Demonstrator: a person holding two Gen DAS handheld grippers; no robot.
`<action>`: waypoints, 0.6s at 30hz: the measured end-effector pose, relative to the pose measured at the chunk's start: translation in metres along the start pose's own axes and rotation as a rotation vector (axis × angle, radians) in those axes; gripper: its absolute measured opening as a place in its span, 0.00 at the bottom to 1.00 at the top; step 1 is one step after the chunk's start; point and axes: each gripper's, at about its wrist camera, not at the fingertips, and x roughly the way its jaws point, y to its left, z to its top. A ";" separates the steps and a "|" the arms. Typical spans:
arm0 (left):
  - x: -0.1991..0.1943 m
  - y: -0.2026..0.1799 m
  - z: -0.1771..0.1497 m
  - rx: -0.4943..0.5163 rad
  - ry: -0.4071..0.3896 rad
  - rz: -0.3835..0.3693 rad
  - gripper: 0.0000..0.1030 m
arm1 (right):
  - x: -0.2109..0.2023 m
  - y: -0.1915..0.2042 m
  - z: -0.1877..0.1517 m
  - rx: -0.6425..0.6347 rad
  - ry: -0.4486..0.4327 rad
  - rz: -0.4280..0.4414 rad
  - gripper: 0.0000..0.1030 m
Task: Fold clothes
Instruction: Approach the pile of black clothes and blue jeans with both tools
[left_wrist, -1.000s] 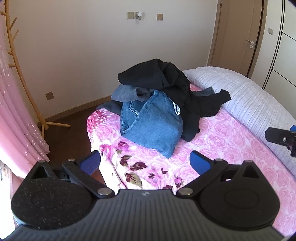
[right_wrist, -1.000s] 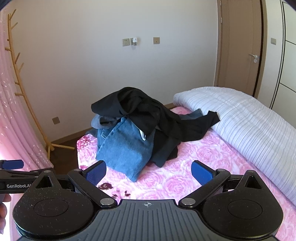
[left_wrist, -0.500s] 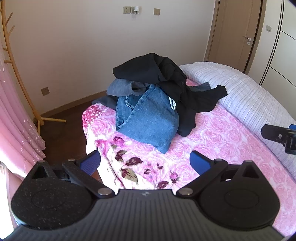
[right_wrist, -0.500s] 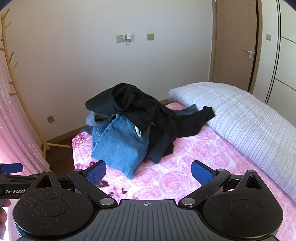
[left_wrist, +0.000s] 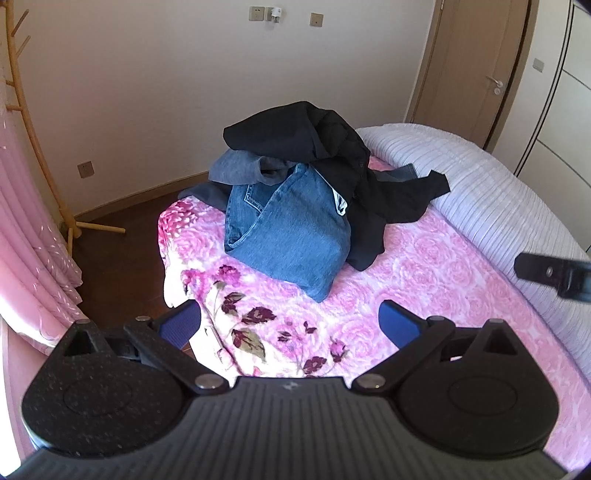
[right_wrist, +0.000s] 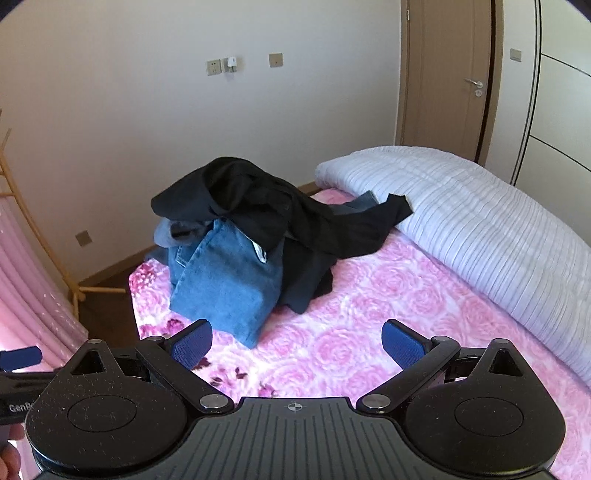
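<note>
A heap of clothes lies at the far corner of the bed. Blue jeans (left_wrist: 291, 240) (right_wrist: 229, 284) are at the front of the heap, a black garment (left_wrist: 325, 147) (right_wrist: 266, 206) is draped over the top, and a grey-blue piece (left_wrist: 236, 168) pokes out on the left. My left gripper (left_wrist: 290, 325) is open above the pink sheet, a short way in front of the jeans, holding nothing. My right gripper (right_wrist: 297, 341) is open too, empty, and also short of the heap.
The bed has a pink rose-patterned sheet (left_wrist: 424, 280) (right_wrist: 369, 306). A rolled white striped quilt (left_wrist: 491, 199) (right_wrist: 480, 221) lies along its right side. A wooden coat rack (left_wrist: 40, 162) and pink curtain (left_wrist: 29, 258) stand left, over dark floor (left_wrist: 122, 251). A door (right_wrist: 447, 81) is at the back right.
Both grippers have moved a little closer to the clothes heap, which looms larger and sits lower in the left view. Their jaws stayed open. The clothes have not moved.
</note>
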 end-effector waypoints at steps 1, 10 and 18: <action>0.000 0.000 0.001 -0.006 -0.001 -0.002 0.98 | 0.000 0.000 0.000 0.001 0.001 0.002 0.98; -0.002 -0.001 0.004 -0.048 -0.003 0.009 0.98 | 0.000 0.006 -0.004 -0.009 0.006 0.005 0.98; -0.003 0.004 0.006 -0.070 -0.005 0.021 0.98 | 0.002 0.010 -0.005 -0.017 0.011 0.008 0.98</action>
